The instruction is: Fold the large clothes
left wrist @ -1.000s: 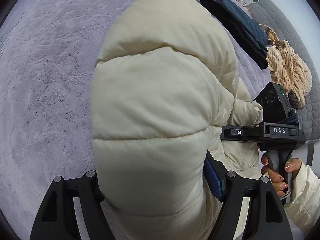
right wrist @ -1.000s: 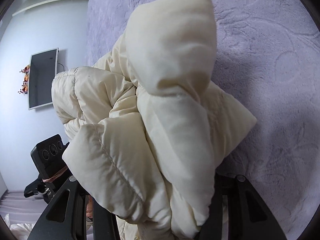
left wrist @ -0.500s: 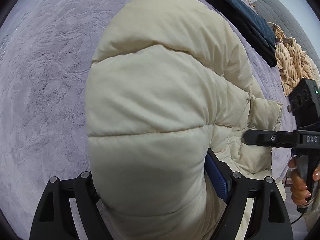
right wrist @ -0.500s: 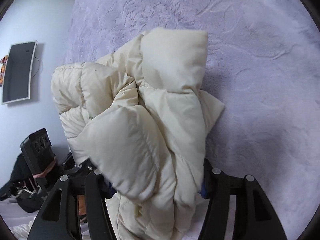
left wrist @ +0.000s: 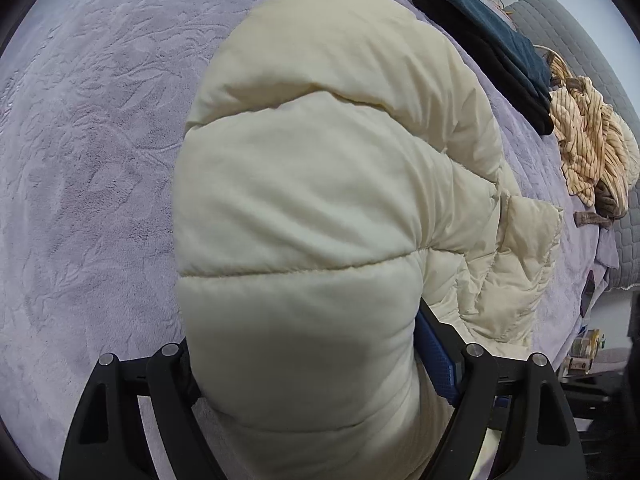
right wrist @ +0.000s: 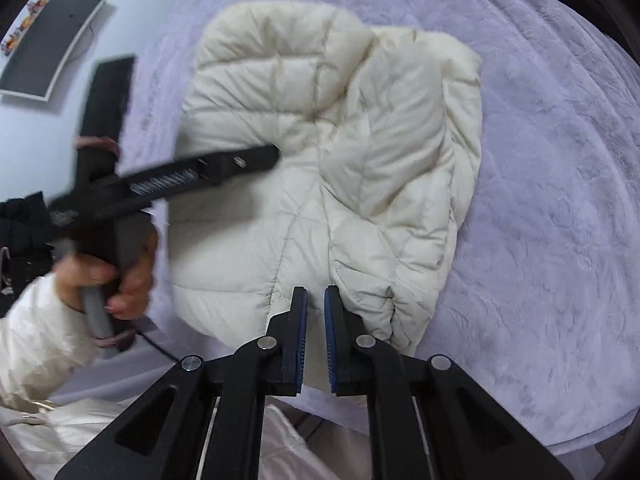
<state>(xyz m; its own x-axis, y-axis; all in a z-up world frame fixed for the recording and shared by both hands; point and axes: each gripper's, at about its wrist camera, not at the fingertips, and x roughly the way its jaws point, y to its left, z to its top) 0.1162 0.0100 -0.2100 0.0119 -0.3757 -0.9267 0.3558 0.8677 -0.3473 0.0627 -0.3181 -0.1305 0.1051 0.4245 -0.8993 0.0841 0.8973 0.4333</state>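
A cream puffer jacket (right wrist: 328,168) lies folded in a bundle on the lilac bedspread (right wrist: 552,208). In the left wrist view the jacket (left wrist: 312,208) fills the middle, and my left gripper (left wrist: 316,364) is clamped on its thick padded edge. The left gripper also shows in the right wrist view (right wrist: 256,160), blurred, at the jacket's left side. My right gripper (right wrist: 316,300) hangs just above the jacket's near edge, its jaws nearly together with a narrow gap and nothing between them.
Folded dark clothes (left wrist: 488,48) and a striped tan garment (left wrist: 592,152) lie at the far right of the bed by a grey quilted headboard (left wrist: 600,52). A wall screen (right wrist: 48,44) hangs at the left. The bed's near edge (right wrist: 440,420) is close below my right gripper.
My right gripper has let go of the jacket and drawn back, its jaws closing. The jacket has dropped flat onto the bed. The left gripper keeps its hold.
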